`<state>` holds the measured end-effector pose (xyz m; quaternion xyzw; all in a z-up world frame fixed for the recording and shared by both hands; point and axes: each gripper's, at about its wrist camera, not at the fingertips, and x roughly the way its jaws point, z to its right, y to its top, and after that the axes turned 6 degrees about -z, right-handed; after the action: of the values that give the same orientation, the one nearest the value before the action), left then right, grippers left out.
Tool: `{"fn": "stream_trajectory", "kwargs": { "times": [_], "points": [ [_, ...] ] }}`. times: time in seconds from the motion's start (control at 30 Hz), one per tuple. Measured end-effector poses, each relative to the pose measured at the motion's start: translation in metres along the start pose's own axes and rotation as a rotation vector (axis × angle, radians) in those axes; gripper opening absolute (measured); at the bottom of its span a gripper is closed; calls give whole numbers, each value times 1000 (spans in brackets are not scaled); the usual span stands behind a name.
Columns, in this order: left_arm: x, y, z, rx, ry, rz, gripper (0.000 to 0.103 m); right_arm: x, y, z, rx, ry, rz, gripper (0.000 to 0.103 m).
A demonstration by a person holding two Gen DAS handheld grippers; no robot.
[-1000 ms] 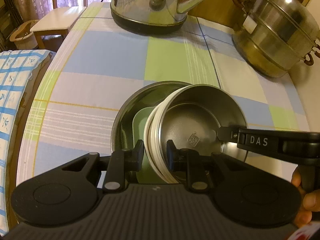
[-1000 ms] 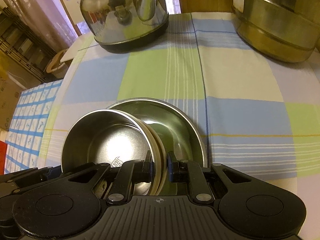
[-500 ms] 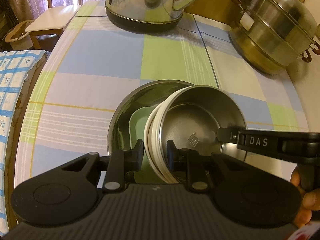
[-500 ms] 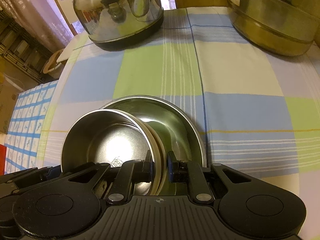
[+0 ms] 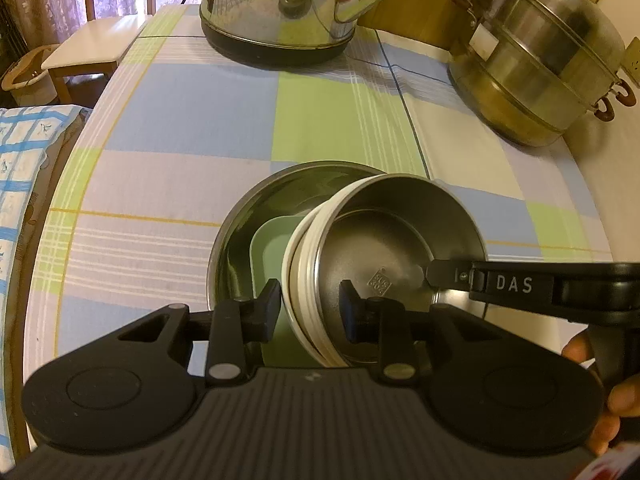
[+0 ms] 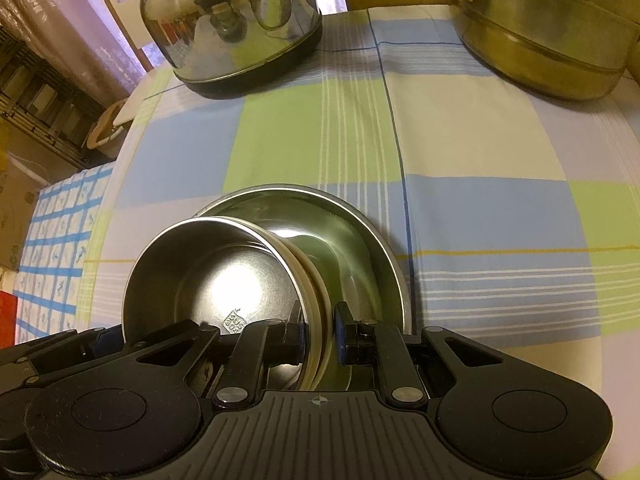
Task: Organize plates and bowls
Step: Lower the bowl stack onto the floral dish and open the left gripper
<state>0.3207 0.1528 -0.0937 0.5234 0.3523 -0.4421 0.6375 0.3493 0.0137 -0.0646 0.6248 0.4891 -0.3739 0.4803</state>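
Note:
A steel bowl (image 5: 400, 240) nested in white-rimmed bowls (image 5: 298, 280) leans tilted inside a wide steel dish (image 5: 256, 216), over a pale green square plate (image 5: 268, 256). My left gripper (image 5: 310, 310) straddles the stack's near rim with its jaws opening; the inner pad stands off the steel wall. My right gripper (image 6: 318, 332) is shut on the opposite rim of the same bowl stack (image 6: 224, 272), above the dish (image 6: 360, 248). Its finger (image 5: 448, 278) reaches into the bowl in the left wrist view.
A shiny steel kettle (image 5: 280, 4) stands at the back of the checked tablecloth (image 5: 200, 120), and a lidded steel steamer pot (image 5: 540, 64) at the back right. A white chair (image 5: 88, 52) and a blue-checked cloth (image 5: 20, 160) lie beyond the left table edge.
The left gripper's jaws have spread a little around the rim. Bowls, dish and right gripper sit as before.

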Motion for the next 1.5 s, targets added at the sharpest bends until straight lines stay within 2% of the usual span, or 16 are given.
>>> {"fn": "stream_trajectory", "kwargs": {
  "times": [0.2, 0.43, 0.73, 0.8, 0.87, 0.97, 1.27, 1.5],
  "points": [
    [1, 0, 0, 1, 1, -4, 28, -3, -1, -1, -9, 6, 12, 18],
    [-2, 0, 1, 8, 15, 12, 34, -5, -2, -1, -17, 5, 31, 34],
    [-6, 3, 1, 14, 20, 25, 37, -8, -3, 0, -12, 11, 41, 41],
    [-8, 2, 0, 15, 22, 31, 39, -9, -4, 0, -10, 12, 46, 45],
    [-10, 2, 0, 16, 23, 36, 42, -10, -5, 0, -8, 11, 49, 56],
    [-13, 2, -2, 21, 24, 43, 44, -12, -7, 1, -5, 12, 54, 66],
    [-28, -3, -1, 56, 30, 82, 61, -27, -19, 8, 26, 17, 99, 73],
    [-52, -13, 2, 97, 27, 134, 68, -50, -36, 14, 41, 43, 163, 76]
  ]
}}
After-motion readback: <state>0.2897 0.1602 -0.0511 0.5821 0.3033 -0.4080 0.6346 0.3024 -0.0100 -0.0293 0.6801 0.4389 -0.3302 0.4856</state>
